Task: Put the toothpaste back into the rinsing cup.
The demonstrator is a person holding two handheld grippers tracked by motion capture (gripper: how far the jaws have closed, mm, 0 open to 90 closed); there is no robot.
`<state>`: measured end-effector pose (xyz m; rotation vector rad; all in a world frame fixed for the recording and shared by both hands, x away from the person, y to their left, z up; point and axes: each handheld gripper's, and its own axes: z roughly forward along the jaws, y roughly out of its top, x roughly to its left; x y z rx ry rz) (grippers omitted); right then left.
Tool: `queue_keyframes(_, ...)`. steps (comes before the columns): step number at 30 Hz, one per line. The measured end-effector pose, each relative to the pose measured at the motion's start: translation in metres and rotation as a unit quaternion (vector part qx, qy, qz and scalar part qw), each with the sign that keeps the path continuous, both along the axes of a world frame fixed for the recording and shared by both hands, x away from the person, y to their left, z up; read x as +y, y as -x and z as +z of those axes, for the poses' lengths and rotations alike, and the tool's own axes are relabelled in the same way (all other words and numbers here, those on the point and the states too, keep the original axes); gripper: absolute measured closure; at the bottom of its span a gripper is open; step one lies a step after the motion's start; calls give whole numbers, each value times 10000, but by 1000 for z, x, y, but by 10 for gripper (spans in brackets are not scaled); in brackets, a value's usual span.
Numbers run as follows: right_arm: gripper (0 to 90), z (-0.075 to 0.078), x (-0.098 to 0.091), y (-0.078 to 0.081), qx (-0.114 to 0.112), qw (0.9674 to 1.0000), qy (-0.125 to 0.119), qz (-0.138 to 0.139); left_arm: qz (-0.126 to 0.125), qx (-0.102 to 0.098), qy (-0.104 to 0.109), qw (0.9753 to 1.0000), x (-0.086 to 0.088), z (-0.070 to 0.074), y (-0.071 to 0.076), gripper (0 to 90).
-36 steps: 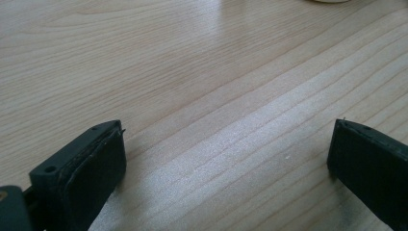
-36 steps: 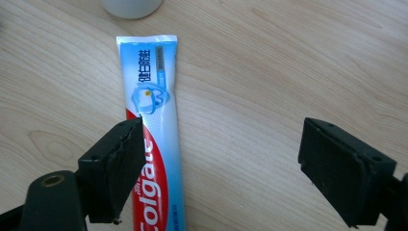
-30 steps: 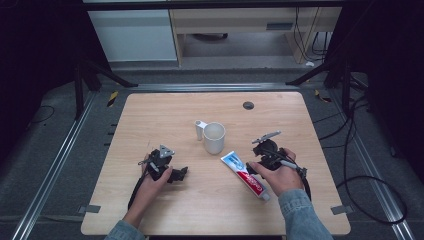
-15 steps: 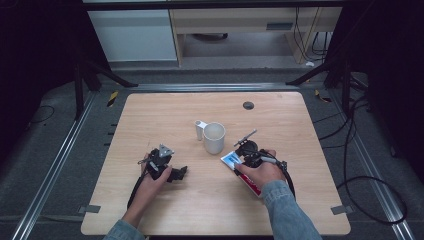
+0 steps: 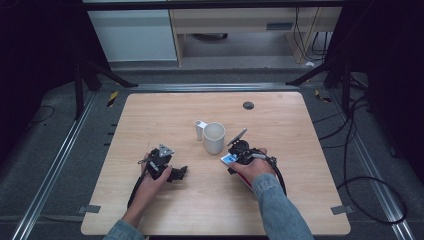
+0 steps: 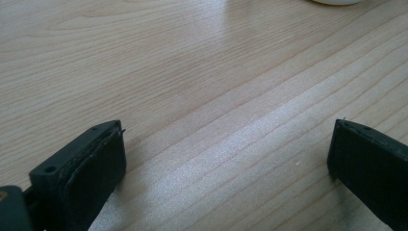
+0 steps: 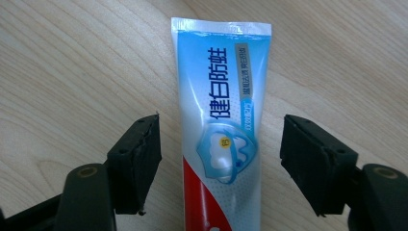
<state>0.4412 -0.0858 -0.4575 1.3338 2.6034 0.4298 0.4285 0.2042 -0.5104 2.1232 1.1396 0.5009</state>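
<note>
A blue, white and red toothpaste tube [image 7: 223, 110] lies flat on the wooden table [image 5: 300, 200], just right of a white mug [image 5: 214, 137]. My right gripper [image 7: 226, 163] is lowered over the tube [image 5: 227, 159] with one jaw on each side. Both pads stand clear of it. The jaws have just been closing and then opened a little, the tube between them untouched. In the high view the right gripper [image 5: 234, 162] sits in a hand under a denim sleeve. My left gripper [image 5: 177, 172] rests on the table at the left, open [image 6: 226, 173] over bare wood.
A small white piece [image 5: 200, 129] stands at the mug's left side. A dark round grommet [image 5: 248, 105] sits in the far part of the table. The mug's lower edge [image 6: 332, 1] shows at the top of the left gripper view. Cables trail off the right edge.
My right gripper has moved left and down from beside the tube to straddle its flat end. The left gripper has not moved.
</note>
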Motion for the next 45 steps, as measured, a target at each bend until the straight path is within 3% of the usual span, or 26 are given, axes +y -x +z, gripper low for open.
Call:
queue_keyframes(23, 326, -9, -3, -6, 180, 9997, 38, -141, 11, -3, -9, 10000, 0, 0, -1, 0)
queue_keyframes(45, 435, -10, 1, -12, 407, 9991, 103, -49, 15, 0, -8, 10000, 0, 0, -1, 0)
